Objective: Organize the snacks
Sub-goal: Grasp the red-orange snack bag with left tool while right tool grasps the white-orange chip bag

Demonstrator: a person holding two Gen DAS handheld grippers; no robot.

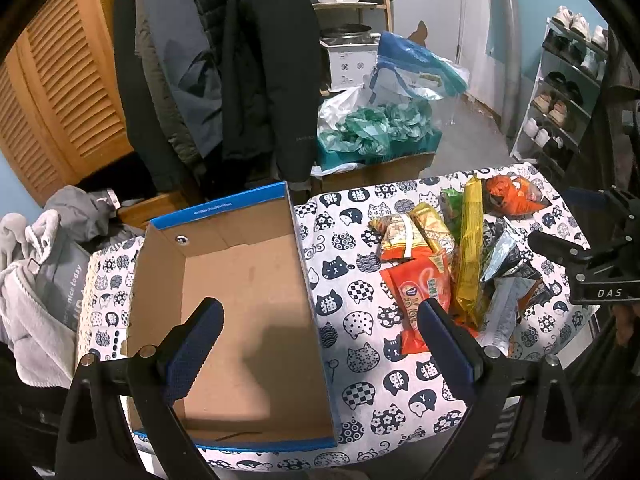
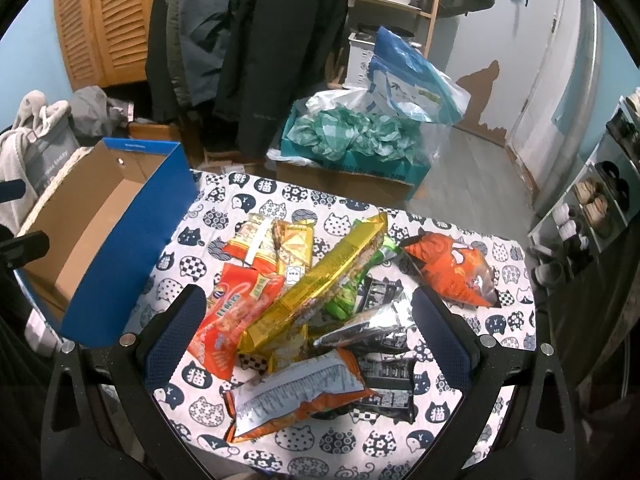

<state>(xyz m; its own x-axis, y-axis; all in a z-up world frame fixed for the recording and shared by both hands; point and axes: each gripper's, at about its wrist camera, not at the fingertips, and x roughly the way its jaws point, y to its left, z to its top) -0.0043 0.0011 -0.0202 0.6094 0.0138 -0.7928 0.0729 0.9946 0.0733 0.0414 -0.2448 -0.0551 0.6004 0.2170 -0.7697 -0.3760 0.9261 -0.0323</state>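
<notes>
At the far left, an open cardboard shoebox with blue outer walls and a bare brown inside (image 1: 240, 280) sits on the counter, which is covered with a white cloth printed with navy cat faces (image 1: 360, 360); nothing lies in the box, so it reads as the bin meant to take the snacks. The left claw (image 1: 320, 340) hovers over the box's right wall with its jaws spread wide and nothing between them, one finger above the box floor and the other above the edge of the snacks, probably waiting to steady the box or receive a packet. To the right of the box, near but not touching it, lies the loose heap of foil and plastic snack packets (image 2: 304, 304): a red-orange pouch, a long gold wrapper laid slantwise across the top, green and silver-black packets beneath, and what seems to be a white-and-orange bag nearest the camera, its print too blurred to read. A puffed orange chip bag (image 2: 452, 272) lies apart at the heap's right. The right claw (image 2: 304, 320) is poised above the heap, jaws wide open and empty, straddling it for a first pick.
</notes>
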